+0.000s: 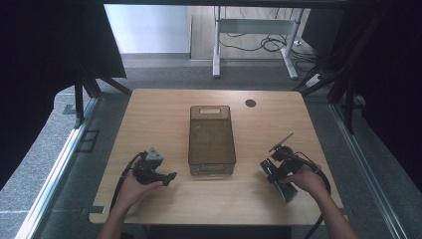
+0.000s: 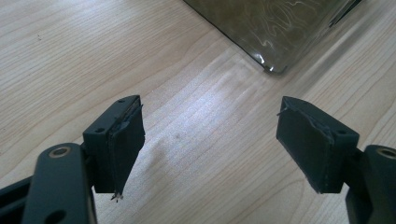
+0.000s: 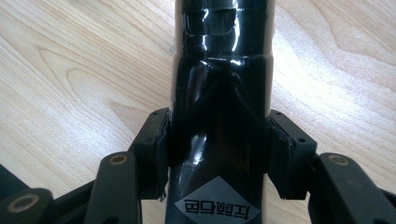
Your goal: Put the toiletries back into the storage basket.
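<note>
My right gripper is shut on a glossy black bottle. Its pads press on both sides of the body, just above a white diamond-shaped label, and the bottle runs away from the camera over the wood. In the high view the right gripper is in a hand near the table's right front. My left gripper is held low at the left front, open, with nothing between its fingers. The left gripper view shows its jaws spread wide above bare wood.
A brown see-through bin with a handle slot stands lengthwise in the middle of the wooden table; its near corner lies just ahead of the left gripper. A black cable hole is at the back right.
</note>
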Motion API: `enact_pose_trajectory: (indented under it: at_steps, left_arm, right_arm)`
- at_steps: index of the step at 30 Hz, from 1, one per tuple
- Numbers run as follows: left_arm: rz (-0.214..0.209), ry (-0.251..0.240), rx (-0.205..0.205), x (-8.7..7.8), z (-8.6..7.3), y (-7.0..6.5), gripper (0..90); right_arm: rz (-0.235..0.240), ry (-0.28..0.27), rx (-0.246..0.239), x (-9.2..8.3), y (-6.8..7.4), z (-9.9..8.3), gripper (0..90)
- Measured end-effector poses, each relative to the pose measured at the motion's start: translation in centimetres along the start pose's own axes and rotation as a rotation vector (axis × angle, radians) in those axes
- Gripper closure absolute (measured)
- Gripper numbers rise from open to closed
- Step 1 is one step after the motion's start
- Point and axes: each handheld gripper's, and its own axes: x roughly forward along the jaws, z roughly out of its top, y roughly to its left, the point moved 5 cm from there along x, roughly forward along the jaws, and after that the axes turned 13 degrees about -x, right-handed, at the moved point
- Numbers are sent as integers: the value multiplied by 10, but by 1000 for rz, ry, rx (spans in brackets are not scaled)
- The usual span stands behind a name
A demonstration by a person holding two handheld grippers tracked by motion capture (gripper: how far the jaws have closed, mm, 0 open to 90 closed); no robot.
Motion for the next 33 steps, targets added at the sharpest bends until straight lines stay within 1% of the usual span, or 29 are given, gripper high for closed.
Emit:
enact_pose_trajectory:
  at_steps: [4,17,20,25,28,30,33]
  left_arm:
    - [-1,-2,-1,0,0,0,238]
    - [0,-1,-2,0,0,0,238]
    - [-1,-3,-3,0,0,1,238]
    - [-1,0,2,0,0,0,238]
    - [-4,-1,3,0,0,-1,238]
    - [-3,-2,2,0,0,0,238]
    - [-4,-2,-2,-1,0,0,238]
  right_arm:
    - [3,-12,6,-3,-1,2,470]
    - [9,4,-9,3,-2,2,474]
    - [6,4,-11,-2,-2,4,474]
    - [12,-14,-9,-14,-1,10,473]
    - [24,-34,-2,-21,-1,17,473]
    - [14,-38,1,-26,-1,23,473]
    - [13,-44,5,-31,-1,30,473]
